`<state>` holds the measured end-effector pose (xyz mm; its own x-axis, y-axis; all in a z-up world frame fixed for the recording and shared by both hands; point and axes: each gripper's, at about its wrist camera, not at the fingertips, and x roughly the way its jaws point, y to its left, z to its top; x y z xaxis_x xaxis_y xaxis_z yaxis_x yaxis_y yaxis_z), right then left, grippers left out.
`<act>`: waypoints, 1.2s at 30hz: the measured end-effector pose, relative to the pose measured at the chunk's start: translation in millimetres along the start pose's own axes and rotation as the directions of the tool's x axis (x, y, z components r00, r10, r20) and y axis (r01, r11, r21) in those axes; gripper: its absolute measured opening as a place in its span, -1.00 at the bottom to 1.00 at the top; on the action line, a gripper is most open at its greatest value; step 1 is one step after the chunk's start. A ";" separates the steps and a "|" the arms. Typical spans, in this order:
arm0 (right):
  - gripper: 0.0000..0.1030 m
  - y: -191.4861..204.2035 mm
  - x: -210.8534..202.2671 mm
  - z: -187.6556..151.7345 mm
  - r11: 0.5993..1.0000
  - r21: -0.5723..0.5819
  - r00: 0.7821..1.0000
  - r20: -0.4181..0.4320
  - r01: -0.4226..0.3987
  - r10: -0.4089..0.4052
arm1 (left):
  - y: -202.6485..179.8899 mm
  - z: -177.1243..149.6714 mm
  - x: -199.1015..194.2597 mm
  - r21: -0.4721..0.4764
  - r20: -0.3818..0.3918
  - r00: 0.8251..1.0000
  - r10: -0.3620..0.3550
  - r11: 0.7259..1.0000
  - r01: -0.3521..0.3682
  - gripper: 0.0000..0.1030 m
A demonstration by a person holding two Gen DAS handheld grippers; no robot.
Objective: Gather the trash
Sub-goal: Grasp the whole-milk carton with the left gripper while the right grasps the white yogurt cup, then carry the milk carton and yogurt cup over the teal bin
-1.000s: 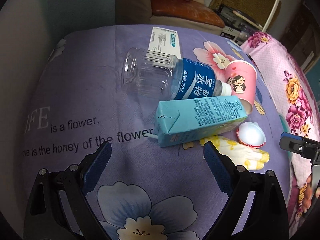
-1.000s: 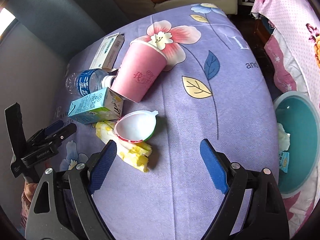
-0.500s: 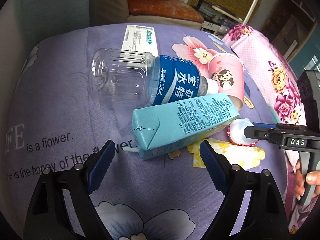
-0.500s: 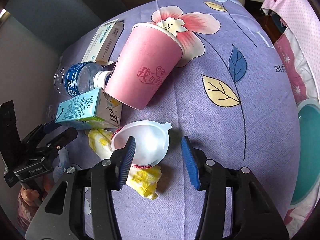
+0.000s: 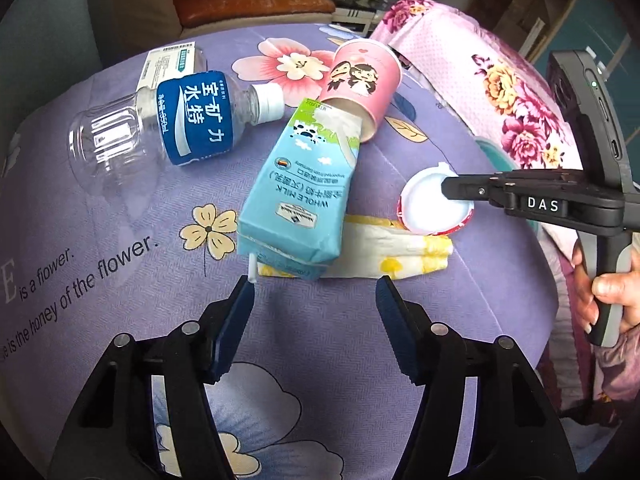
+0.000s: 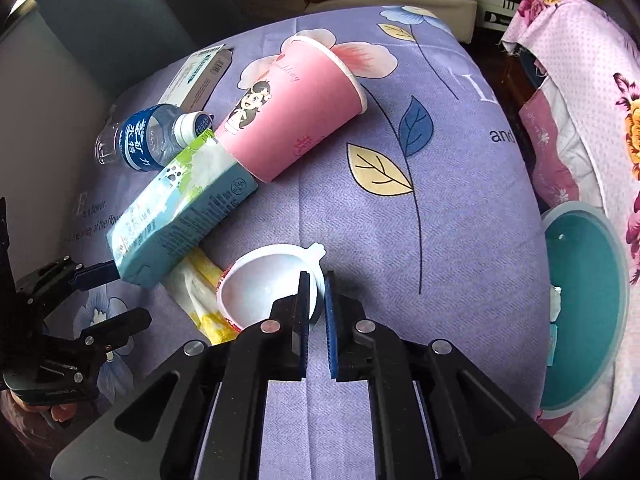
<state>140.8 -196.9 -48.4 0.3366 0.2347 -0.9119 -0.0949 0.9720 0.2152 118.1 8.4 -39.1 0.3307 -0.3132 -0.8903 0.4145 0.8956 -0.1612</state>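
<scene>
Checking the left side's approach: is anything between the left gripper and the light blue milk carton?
Nothing visible. The left gripper sits just short of the light blue milk carton, jaws apart after narrowing; only bare purple floral cloth lies between them.

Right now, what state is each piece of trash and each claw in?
Water bottle: on its side, capped, looks empty.
Milk carton: lying down, one end in the cup's mouth.
Pink paper cup: tipped over.
White yogurt cup: rim pinched by right claw.
Left claw: open, jaws just closing, nothing between.
</scene>
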 end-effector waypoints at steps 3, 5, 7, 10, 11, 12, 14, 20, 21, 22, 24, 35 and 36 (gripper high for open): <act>-0.87 -12.3 -6.6 -5.6 1.000 0.011 1.000 0.009 0.011 -0.011 | 5.4 1.4 -5.9 -0.029 0.014 0.998 0.060 0.998 -0.059 0.46; -0.87 -16.3 -9.3 -7.2 1.000 0.016 1.000 0.014 0.003 -0.003 | 12.1 5.5 -11.2 -0.057 0.033 0.995 0.091 0.994 -0.089 0.59; -0.87 -19.0 -10.6 -7.5 1.000 0.020 1.000 0.020 -0.007 0.006 | 16.8 14.5 -13.9 -0.066 0.039 0.996 0.085 0.994 -0.083 0.62; -0.87 -21.5 -11.3 -6.2 1.000 0.022 0.999 0.029 -0.021 0.020 | 14.9 30.3 -8.5 -0.048 0.029 0.995 0.093 0.995 -0.091 0.68; -0.87 -21.2 -11.4 -5.6 1.000 0.018 0.999 0.032 -0.021 0.020 | 11.6 36.3 -4.5 -0.033 0.022 0.994 0.108 0.994 -0.107 0.68; -0.87 -20.7 -11.3 -5.2 1.000 0.013 0.999 0.035 -0.019 0.019 | 8.7 41.1 0.1 -0.019 0.011 0.992 0.124 0.992 -0.124 0.68; -0.87 -20.6 -10.7 -3.9 1.000 0.007 0.999 0.040 -0.022 0.021 | 3.7 48.7 9.3 -0.005 -0.014 0.990 0.142 0.990 -0.143 0.68; -0.87 -23.1 -7.6 -0.1 0.999 0.002 0.998 0.039 -0.040 0.040 | -5.2 64.3 36.8 0.009 -0.076 0.978 0.194 0.981 -0.194 0.68; -0.86 -23.4 -6.8 0.0 0.999 0.001 0.998 0.037 -0.044 0.043 | -6.5 65.2 40.3 0.012 -0.082 0.976 0.204 0.979 -0.204 0.68; -0.86 -23.6 -5.5 -0.3 0.999 0.000 0.998 0.034 -0.049 0.049 | -8.2 65.3 43.3 0.012 -0.087 0.973 0.213 0.977 -0.213 0.68; -0.80 -25.6 -1.8 0.2 0.998 0.008 0.998 0.029 -0.059 0.058 | -6.3 65.6 47.3 -0.013 -0.098 0.974 0.205 0.978 -0.207 0.40; -0.77 -26.6 14.5 -2.9 0.994 0.031 0.994 0.036 -0.105 0.104 | -12.4 59.3 40.3 -0.100 -0.064 0.979 0.193 0.975 -0.199 0.04; -0.81 -27.1 12.0 -4.2 0.994 0.029 0.993 0.042 -0.108 0.106 | -12.9 57.3 36.3 -0.108 -0.056 0.980 0.191 0.975 -0.196 0.04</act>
<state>143.4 -220.5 -66.6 0.3635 0.3373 -0.8684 -0.1030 0.9410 0.3223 173.4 -32.6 -44.9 0.3552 -0.1185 -0.9272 0.2476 0.9684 -0.0289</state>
